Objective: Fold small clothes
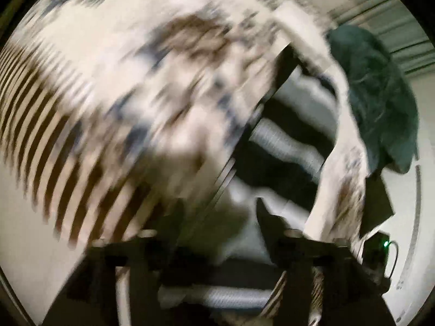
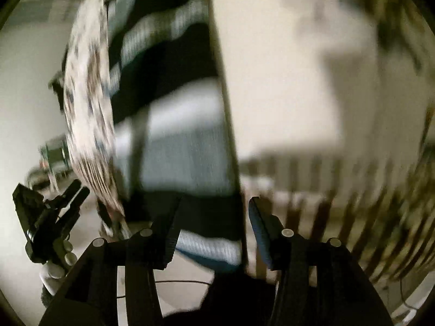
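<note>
A cream garment with blue and brown print and a brown-striped hem fills the blurred left wrist view; it also shows in the right wrist view. A black and grey-white striped garment lies beside it and also shows in the right wrist view. My left gripper has its fingers apart, with cloth close in front of them. My right gripper has its jaws apart with the striped garment's edge between them; no grip shows. The left gripper also shows at the left of the right wrist view.
A dark green garment lies at the right on the white table. Dark objects stand on the table at the far left of the right wrist view. A thin cable lies below the right gripper.
</note>
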Demonstrator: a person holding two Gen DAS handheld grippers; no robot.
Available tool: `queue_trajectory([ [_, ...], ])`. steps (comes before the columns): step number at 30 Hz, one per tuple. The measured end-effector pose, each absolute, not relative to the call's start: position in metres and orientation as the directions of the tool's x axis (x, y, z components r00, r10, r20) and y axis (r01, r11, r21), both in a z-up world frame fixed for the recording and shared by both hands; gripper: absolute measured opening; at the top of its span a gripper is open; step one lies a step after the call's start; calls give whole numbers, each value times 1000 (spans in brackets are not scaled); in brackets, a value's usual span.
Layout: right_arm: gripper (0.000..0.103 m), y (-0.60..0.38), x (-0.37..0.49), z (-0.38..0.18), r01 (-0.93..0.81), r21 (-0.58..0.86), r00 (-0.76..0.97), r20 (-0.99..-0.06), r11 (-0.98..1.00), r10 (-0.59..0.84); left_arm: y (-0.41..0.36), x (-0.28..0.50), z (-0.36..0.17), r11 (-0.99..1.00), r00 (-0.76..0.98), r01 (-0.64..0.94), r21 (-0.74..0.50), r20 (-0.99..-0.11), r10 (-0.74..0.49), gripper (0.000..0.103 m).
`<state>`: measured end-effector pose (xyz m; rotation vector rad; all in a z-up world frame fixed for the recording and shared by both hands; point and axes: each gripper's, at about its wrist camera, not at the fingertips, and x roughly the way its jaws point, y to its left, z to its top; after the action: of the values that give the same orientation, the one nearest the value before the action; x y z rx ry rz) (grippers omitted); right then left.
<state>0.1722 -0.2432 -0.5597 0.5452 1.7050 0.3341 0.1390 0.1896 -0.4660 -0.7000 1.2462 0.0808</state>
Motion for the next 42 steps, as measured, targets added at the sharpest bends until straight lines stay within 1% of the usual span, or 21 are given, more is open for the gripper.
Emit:
queue_trajectory([
  [5, 51, -259, 277, -540, 221, 508, 22, -856, 833, 516, 175, 296, -474, 820, 393, -289, -494, -842, -369, 57],
  [6, 53, -259, 295, -539, 223, 512, 41, -855, 830, 516, 173, 319, -480, 826, 387, -278, -491, -844, -371, 57],
  [8, 67, -256, 337, -536, 236, 528, 84, -847, 816, 524, 167, 379, -495, 844, 368, -245, -477, -851, -374, 57],
  [10, 71, -250, 377, -539, 247, 544, 116, -838, 802, 533, 162, 421, -509, 862, 343, -224, -454, -865, -366, 56],
  [13, 71, -242, 434, -547, 265, 553, 155, -833, 790, 531, 156, 464, -531, 886, 311, -185, -425, -881, -358, 54],
  [15, 71, -234, 469, -557, 283, 562, 166, -827, 777, 538, 152, 478, -538, 895, 305, -149, -421, -880, -364, 19],
  [16, 71, -231, 485, -562, 295, 562, 167, -826, 772, 538, 149, 483, -542, 905, 291, -129, -406, -887, -357, 13],
  [17, 70, -227, 502, -572, 306, 562, 163, -826, 768, 539, 149, 486, -541, 907, 302, -117, -405, -884, -356, 12],
  [18, 67, -222, 514, -578, 312, 561, 158, -826, 767, 541, 150, 486, -539, 908, 317, -108, -404, -880, -354, 12],
  [19, 34, -222, 523, -580, 311, 552, 172, -833, 773, 526, 152, 486, -535, 909, 332, -104, -403, -876, -351, 11],
  [20, 22, -217, 525, -580, 305, 538, 190, -843, 785, 504, 152, 492, -534, 907, 346, -103, -409, -870, -352, 11],
  [23, 21, -205, 531, -582, 291, 508, 214, -860, 811, 463, 160, 505, -532, 885, 358, -116, -450, -850, -386, 11],
  [26, 20, -209, 529, -586, 298, 468, 227, -881, 832, 414, 162, 527, -568, 887, 293, -156, -435, -877, -380, 11],
  [29, 23, -211, 537, -600, 314, 445, 172, -896, 839, 410, 158, 533, -580, 887, 269, -148, -437, -881, -390, 14],
  [33, 51, -225, 529, -587, 302, 470, 130, -882, 830, 452, 170, 514, -561, 860, 272, -136, -491, -854, -445, 24],
  [34, 58, -230, 522, -581, 297, 473, 125, -880, 830, 457, 176, 504, -552, 855, 275, -130, -502, -847, -456, 30],
  [35, 58, -234, 513, -574, 285, 483, 126, -875, 828, 467, 180, 496, -543, 853, 276, -126, -507, -844, -461, 47],
  [36, 59, -238, 501, -566, 269, 493, 121, -869, 827, 479, 187, 483, -532, 848, 287, -122, -515, -837, -467, 53],
  [37, 64, -242, 487, -558, 257, 492, 108, -870, 832, 481, 191, 473, -523, 841, 298, -125, -526, -829, -474, 54],
  [38, 65, -247, 469, -550, 247, 486, 95, -873, 838, 479, 198, 454, -512, 830, 304, -125, -543, -817, -489, 54],
  [42, 65, -259, 399, -534, 239, 505, 42, -859, 829, 511, 214, 373, -478, 834, 290, -158, -529, -832, -473, 54],
])
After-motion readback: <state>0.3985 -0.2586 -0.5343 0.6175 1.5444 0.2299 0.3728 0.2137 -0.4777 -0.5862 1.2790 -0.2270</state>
